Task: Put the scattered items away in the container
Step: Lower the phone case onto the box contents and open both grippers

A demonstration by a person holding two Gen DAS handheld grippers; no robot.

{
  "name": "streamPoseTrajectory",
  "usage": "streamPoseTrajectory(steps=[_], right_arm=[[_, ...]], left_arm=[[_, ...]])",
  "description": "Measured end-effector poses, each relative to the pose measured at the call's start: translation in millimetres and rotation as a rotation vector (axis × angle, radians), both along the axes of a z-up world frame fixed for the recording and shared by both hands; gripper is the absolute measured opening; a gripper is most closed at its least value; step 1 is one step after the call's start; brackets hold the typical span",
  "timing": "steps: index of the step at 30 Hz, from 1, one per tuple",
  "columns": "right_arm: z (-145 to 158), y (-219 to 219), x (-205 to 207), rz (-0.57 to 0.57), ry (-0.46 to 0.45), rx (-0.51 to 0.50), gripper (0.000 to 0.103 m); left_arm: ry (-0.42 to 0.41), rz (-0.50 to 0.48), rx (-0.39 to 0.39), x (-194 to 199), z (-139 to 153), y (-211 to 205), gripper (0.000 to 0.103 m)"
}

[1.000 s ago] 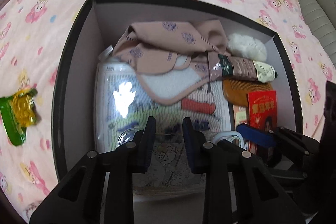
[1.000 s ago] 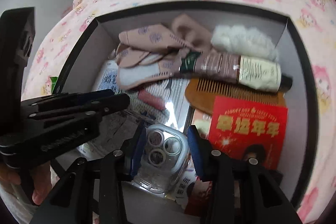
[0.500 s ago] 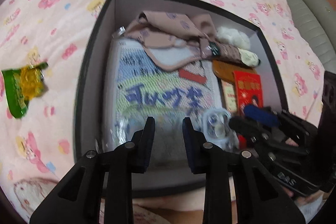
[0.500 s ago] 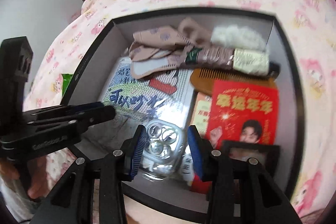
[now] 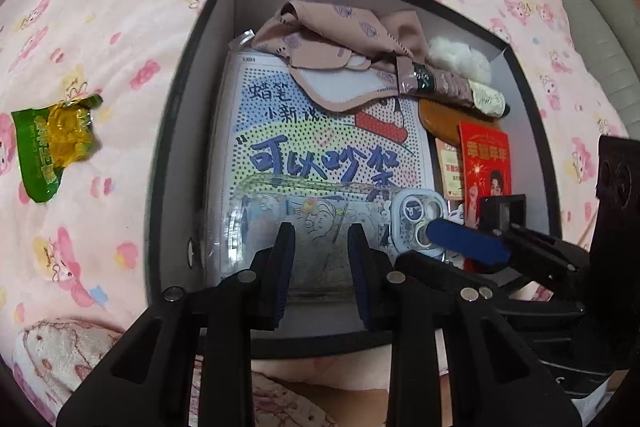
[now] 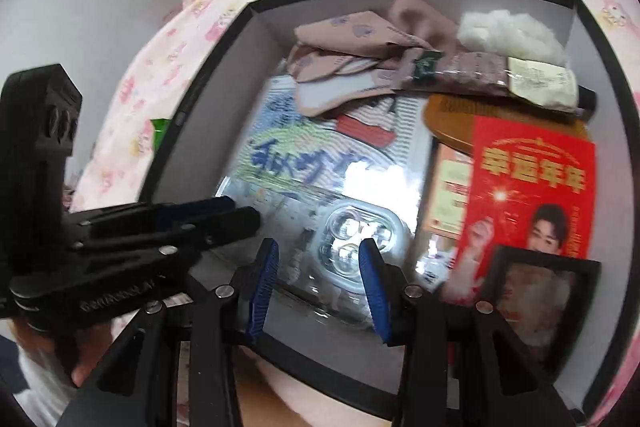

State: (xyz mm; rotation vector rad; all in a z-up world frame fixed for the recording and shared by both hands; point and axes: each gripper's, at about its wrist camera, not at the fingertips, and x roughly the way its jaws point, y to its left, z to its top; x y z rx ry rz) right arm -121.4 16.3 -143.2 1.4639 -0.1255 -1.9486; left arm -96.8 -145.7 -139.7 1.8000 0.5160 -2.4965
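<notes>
In your left wrist view, your left gripper [image 5: 320,243] has pulled back from the box [image 5: 176,131] over the last second, jaws apart and empty above the clear phone case [image 5: 320,211], which now lies inside on the printed sheet [image 5: 316,147]; one green snack packet [image 5: 52,139] sits out on the pink bedspread [image 5: 120,7], well left of the box, so it looks to be your next pick; in your right wrist view, your right gripper [image 6: 318,281] has likewise risen, jaws parted and holding nothing, with the case [image 6: 352,239] resting free below beside the red envelope [image 6: 532,187].
</notes>
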Motion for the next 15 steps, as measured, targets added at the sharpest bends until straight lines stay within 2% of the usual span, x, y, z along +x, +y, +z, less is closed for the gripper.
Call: streamPoseTrajectory(steps=[3,6,10,12,15], right_arm=[[9.2,13.0,2.4,-0.058,0.049,0.018,0.039],[26.8,35.2,0.1,-0.180,0.171,0.111,0.039],[44.6,58.1,-2.7,-0.270,0.283,0.200,0.038],[48.0,64.5,-5.3,-0.301,0.304,0.214,0.038],[47.3,68.7,-11.3,-0.302,0.287,0.190,0.039]], left_arm=[[0.013,-0.007,0.038,2.3,3.0,-1.5,0.027],[0.032,-0.040,0.065,-3.4,5.1,6.7,0.027],[0.045,-0.124,0.176,-20.9,3.9,31.2,0.027],[0.043,-0.169,0.141,-29.9,3.3,52.9,0.027],[0.025,-0.237,0.036,-38.7,0.3,85.0,0.027]])
